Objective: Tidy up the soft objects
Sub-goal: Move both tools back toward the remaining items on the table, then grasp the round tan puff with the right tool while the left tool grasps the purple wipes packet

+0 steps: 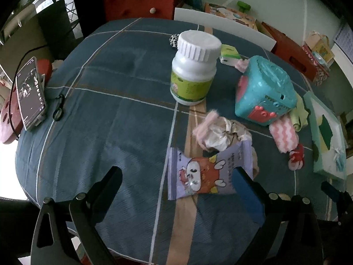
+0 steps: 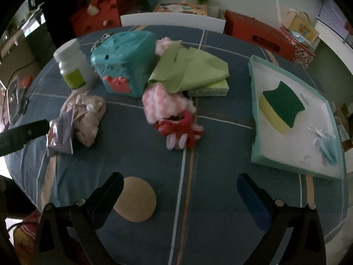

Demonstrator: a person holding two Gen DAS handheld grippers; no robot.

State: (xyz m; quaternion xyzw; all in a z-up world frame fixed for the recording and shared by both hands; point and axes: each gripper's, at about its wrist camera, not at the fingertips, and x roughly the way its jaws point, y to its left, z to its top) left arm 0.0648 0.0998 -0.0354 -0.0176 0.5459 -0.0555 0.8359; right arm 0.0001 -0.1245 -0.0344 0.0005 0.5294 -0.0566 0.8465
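Observation:
My left gripper (image 1: 176, 176) is open just above a purple cartoon packet (image 1: 205, 172) on the blue checked tablecloth (image 1: 110, 121); the right finger overlaps the packet's edge. A crumpled pink-white cloth (image 1: 217, 135) lies just beyond it. My right gripper (image 2: 179, 184) is open and empty over bare cloth. Ahead of it lie a pink-white fuzzy cloth (image 2: 165, 102) with a red-pink plush piece (image 2: 183, 130), and a green cloth (image 2: 192, 70) over a green sponge pad (image 2: 209, 89). A teal tray (image 2: 331, 170) at the right holds a green-yellow sponge (image 2: 280, 108).
A white pill bottle (image 1: 194, 68) and a teal toy box (image 1: 262, 90) stand mid-table. A phone (image 1: 30, 92) lies at the left edge. A round tan coaster (image 2: 136, 198) lies near my right gripper. Red boxes and bags (image 2: 260, 33) stand behind the table.

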